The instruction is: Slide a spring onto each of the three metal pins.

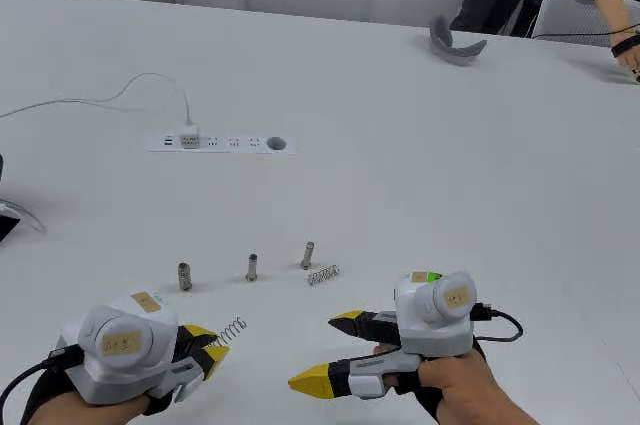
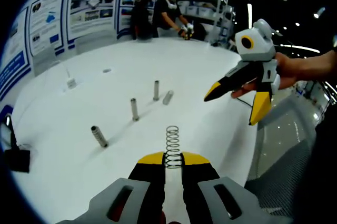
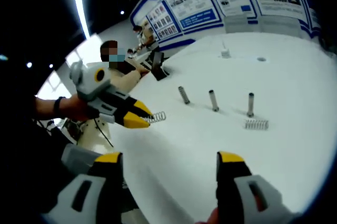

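Three metal pins stand in a row on the white table: left pin, middle pin, right pin. The left pin looks ribbed, as if a spring sits on it. A loose spring lies beside the right pin. My left gripper is shut on another spring, in front of the pins. My right gripper is open, holding nothing.
A white power strip with a plug and cable lies beyond the pins. A grey curved object rests at the far right. A dark object sits at the left edge. Chairs and people are at the far side.
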A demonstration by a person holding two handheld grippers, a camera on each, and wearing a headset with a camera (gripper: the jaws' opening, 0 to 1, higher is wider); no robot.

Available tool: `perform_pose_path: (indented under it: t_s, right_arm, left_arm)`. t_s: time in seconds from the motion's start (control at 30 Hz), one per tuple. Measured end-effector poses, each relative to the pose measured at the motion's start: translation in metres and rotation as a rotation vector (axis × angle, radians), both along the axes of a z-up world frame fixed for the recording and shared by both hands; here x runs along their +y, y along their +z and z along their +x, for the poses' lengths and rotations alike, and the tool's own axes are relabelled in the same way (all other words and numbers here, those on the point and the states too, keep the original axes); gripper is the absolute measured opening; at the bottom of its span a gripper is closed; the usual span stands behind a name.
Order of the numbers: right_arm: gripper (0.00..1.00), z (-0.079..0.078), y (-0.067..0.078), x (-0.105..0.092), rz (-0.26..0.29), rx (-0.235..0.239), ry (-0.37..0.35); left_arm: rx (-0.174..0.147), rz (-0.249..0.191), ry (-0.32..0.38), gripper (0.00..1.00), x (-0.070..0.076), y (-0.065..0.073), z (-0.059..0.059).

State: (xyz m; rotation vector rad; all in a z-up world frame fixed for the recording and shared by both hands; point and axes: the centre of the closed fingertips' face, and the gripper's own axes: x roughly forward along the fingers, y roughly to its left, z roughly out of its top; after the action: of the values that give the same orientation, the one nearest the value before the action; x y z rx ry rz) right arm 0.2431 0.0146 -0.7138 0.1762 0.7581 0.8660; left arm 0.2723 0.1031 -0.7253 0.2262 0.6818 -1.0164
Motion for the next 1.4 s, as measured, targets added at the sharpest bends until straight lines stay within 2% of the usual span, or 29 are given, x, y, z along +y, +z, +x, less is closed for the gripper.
perform_pose_path:
  t_s: [0.3, 0.5, 0.73, 1.07, 1.4]
  right_arm:
    - [0.7, 0.004, 0.004, 0.015, 0.056, 0.011, 0.0]
    - [0.62, 0.007, 0.011, 0.024, 0.105, 0.009, 0.004]
    - [0.55, 0.009, 0.015, 0.028, 0.137, 0.011, 0.0]
    - [0.47, 0.01, 0.017, 0.031, 0.185, 0.036, -0.017]
    - [0.39, 0.009, 0.02, 0.033, 0.227, 0.055, -0.024]
  left_arm:
    - [0.001, -0.017, -0.016, 0.11, -0.007, 0.008, -0.011]
    - [-0.007, -0.027, -0.037, 0.11, -0.015, 0.014, -0.016]
    - [-0.014, -0.035, -0.055, 0.11, -0.021, 0.02, -0.02]
    - [-0.025, -0.036, -0.086, 0.11, -0.031, 0.026, -0.029]
    - [-0.031, -0.046, -0.107, 0.11, -0.039, 0.031, -0.034]
